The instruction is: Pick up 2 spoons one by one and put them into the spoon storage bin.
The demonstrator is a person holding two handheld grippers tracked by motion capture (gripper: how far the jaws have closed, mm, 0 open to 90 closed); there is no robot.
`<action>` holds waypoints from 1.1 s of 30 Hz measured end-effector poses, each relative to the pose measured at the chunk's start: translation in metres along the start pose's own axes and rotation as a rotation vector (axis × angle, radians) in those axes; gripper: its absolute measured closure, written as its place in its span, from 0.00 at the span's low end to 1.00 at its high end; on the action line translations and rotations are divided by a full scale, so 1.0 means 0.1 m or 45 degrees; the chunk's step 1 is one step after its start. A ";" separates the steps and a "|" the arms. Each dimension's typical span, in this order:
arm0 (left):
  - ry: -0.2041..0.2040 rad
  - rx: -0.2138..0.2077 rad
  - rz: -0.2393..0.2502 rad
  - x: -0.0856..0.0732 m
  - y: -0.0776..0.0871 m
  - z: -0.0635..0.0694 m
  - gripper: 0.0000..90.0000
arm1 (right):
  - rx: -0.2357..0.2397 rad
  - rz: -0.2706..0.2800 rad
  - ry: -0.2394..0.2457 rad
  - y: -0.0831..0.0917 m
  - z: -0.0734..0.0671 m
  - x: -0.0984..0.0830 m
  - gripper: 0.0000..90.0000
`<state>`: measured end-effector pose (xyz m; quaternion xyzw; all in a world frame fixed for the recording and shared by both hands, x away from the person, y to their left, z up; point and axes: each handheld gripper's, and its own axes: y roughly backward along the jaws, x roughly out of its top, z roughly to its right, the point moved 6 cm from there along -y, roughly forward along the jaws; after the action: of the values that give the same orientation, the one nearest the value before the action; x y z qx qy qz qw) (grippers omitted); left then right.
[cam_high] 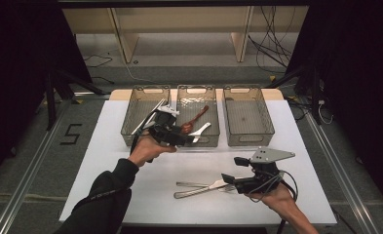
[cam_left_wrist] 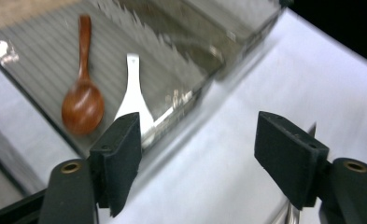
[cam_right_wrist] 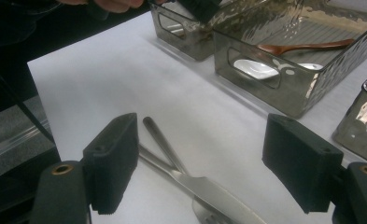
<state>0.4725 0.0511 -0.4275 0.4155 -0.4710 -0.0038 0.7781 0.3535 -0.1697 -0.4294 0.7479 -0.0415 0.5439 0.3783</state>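
Observation:
Three clear grey bins stand in a row at the back of the white table [cam_high: 130,190]. In the middle bin [cam_high: 197,92] lie a brown wooden spoon [cam_high: 194,119] and a white spoon [cam_high: 200,131]. My left gripper [cam_high: 186,139] hovers at that bin's front edge; its jaws are open with nothing between them [cam_left_wrist: 197,158], and the wooden spoon [cam_left_wrist: 82,100] and the white spoon [cam_left_wrist: 134,100] lie just beyond. My right gripper [cam_high: 233,169] stands open at the front right, just over metal cutlery [cam_high: 199,189] on the table. That cutlery [cam_right_wrist: 190,182] lies below the gap of my right gripper [cam_right_wrist: 204,163].
The left bin [cam_high: 145,92] holds long pale utensils. The right bin [cam_high: 247,92] has nothing in it. Beyond the table are shelf legs and cables on the floor. The middle bin's wall [cam_right_wrist: 284,93] rises ahead of the right gripper.

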 end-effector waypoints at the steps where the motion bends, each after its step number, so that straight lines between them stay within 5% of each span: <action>1: -0.008 -0.013 -0.011 -0.05 0.00 0.03 0.34 | 0.000 0.000 0.001 0.00 0.00 0.00 0.31; 4: -0.071 -0.019 -0.075 -0.19 -0.01 0.12 0.31 | -0.004 -0.004 -0.005 0.00 0.01 0.00 0.31; 7: -0.065 -0.090 -0.097 -0.28 -0.01 0.22 0.29 | -0.002 0.002 -0.001 0.00 0.01 0.00 0.31; 12: -0.088 -0.116 -0.117 -0.37 0.01 0.31 0.27 | -0.004 0.005 -0.008 0.01 0.01 0.00 0.31; 21: -0.073 -0.085 -0.132 -0.50 0.07 0.24 0.25 | -0.004 0.002 -0.003 0.02 0.01 0.00 0.31; 33: -0.156 -0.106 -0.142 -0.63 0.09 0.40 0.22 | -0.004 0.001 -0.002 0.01 0.00 0.00 0.31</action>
<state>0.4046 0.0561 -0.4589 0.4075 -0.4934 -0.0922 0.7629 0.3532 -0.1710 -0.4289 0.7476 -0.0427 0.5434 0.3793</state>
